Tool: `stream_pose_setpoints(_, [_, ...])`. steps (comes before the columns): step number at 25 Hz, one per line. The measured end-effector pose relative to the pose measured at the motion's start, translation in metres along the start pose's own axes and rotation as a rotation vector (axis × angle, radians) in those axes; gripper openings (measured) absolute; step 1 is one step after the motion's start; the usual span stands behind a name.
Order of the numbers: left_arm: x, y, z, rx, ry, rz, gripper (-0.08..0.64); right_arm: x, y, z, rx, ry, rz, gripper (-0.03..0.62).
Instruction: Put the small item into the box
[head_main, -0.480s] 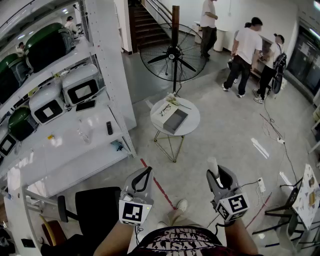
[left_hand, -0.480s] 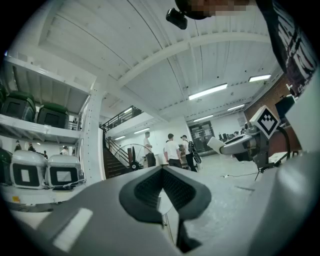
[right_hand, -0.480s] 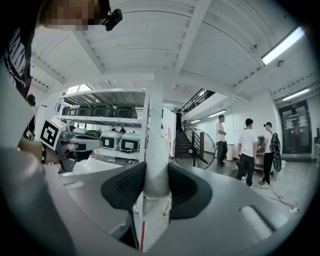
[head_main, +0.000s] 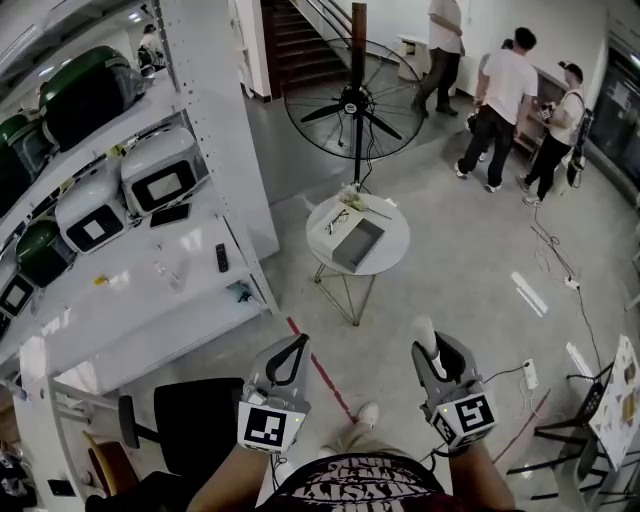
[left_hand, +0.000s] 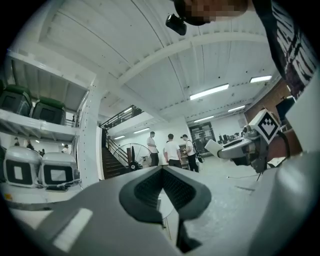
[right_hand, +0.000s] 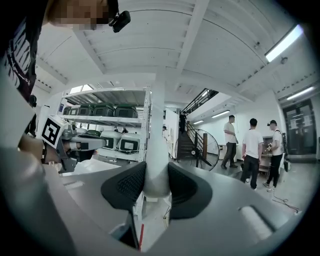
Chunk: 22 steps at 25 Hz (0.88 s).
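In the head view both grippers are held low in front of me, side by side and level. My right gripper (head_main: 432, 345) is shut on a small white tube-like item (head_main: 426, 333), which sticks out past the jaws. The right gripper view shows that item (right_hand: 156, 150) pinched between the black pads (right_hand: 125, 187). My left gripper (head_main: 298, 340) is shut, with its tips together and nothing in it (left_hand: 162, 167). An open grey box (head_main: 357, 243) lies on a small round white table (head_main: 393, 258) well ahead of both grippers.
A white shelf unit (head_main: 150, 260) with white appliances runs along the left. A large standing fan (head_main: 352, 105) is behind the table. Three people (head_main: 495, 100) stand at the back right. A black chair (head_main: 190, 420) is at my lower left. Cables and a power strip (head_main: 527, 375) lie on the floor at right.
The view has shifted a little: fan and table look slightly nearer, and the people sit higher in the picture. Both grippers keep their pose, the right one still holding the white item.
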<state>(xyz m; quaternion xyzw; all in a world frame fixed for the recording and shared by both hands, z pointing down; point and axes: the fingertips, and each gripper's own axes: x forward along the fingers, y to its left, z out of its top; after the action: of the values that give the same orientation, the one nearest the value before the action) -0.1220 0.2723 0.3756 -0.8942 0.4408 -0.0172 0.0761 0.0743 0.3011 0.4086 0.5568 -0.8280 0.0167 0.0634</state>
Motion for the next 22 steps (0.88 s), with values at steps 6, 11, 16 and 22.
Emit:
stream_pose_setpoints(6, [0.029,0.010,0.001,-0.035,0.002,0.002,0.000,0.026,-0.022,-0.005,0.046,0.009,0.015,0.161])
stream_pose_setpoints(11, [0.058,0.014,-0.007,-0.027,0.022,-0.009,0.000,0.047,-0.045,-0.009,0.076,0.019,0.019,0.161])
stream_pose_setpoints(16, [0.087,0.016,-0.015,-0.032,0.043,-0.010,0.000,0.066,-0.064,-0.013,0.077,0.026,0.037,0.161])
stream_pose_setpoints(22, [0.123,0.023,-0.019,-0.031,0.051,0.018,0.000,0.087,-0.095,-0.012,0.087,0.028,0.052,0.161])
